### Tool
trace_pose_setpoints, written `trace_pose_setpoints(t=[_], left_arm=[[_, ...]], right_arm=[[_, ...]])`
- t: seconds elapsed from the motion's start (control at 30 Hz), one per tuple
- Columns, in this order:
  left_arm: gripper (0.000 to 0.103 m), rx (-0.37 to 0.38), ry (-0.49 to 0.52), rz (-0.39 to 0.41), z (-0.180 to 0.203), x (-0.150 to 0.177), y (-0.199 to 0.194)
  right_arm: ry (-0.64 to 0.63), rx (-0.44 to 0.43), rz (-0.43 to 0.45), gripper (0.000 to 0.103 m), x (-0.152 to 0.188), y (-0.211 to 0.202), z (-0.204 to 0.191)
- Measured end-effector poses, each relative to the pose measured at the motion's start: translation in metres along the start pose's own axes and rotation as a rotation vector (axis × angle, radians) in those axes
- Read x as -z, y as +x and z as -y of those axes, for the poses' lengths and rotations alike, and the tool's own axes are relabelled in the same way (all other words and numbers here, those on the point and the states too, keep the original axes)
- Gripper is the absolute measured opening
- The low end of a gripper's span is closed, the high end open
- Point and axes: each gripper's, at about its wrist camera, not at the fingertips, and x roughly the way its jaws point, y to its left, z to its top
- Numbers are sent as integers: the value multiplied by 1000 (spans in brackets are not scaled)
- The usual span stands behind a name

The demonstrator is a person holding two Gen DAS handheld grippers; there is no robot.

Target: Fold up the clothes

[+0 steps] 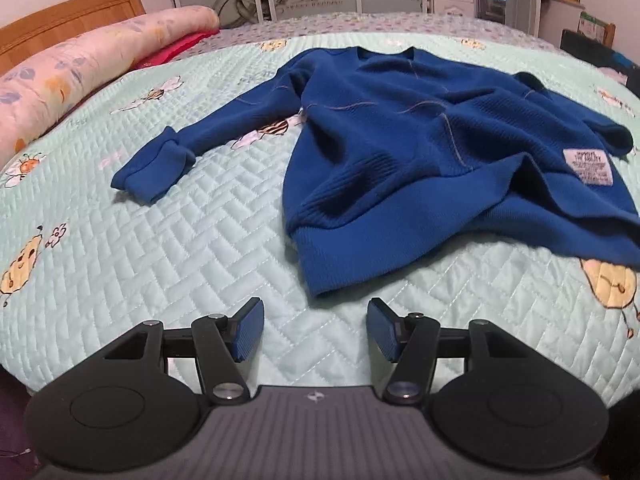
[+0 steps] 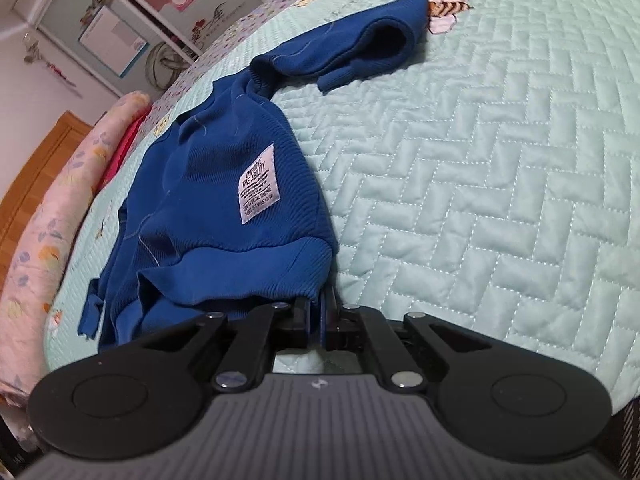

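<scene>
The blue knitted sweater (image 1: 420, 128) lies spread on the bed's pale green quilted cover (image 1: 160, 240), its hem toward the person, one sleeve stretched out to the left and the other bent at the far right. The step in hand seems to be taking both hem corners. To do it well, I think the left gripper (image 1: 316, 330) should go forward to the near left corner of the ribbed hem (image 1: 320, 276) and bite both layers — not only the top one — at the same depth as the other side, so the fold stays straight.

The left jaws stand about half open and hold nothing. The right gripper (image 2: 322, 320) is closed on the sweater's hem corner, near the white sewn label (image 2: 256, 184).
</scene>
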Motion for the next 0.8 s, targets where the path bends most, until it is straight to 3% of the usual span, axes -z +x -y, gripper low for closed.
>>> trace_pose_setpoints(t=[0.1, 0.3, 0.47, 0.8], left_arm=[[59, -17, 22, 18, 2, 0, 2], [59, -48, 36, 23, 0, -2, 7], [58, -73, 89, 43, 5, 3, 8], [57, -64, 63, 66, 4, -5, 3]], right_arm=[[-15, 4, 0, 2, 0, -1, -1], [-144, 71, 37, 15, 6, -20, -18], [-216, 99, 40, 20, 16, -34, -21], [-222, 99, 28, 21, 22, -33, -20]])
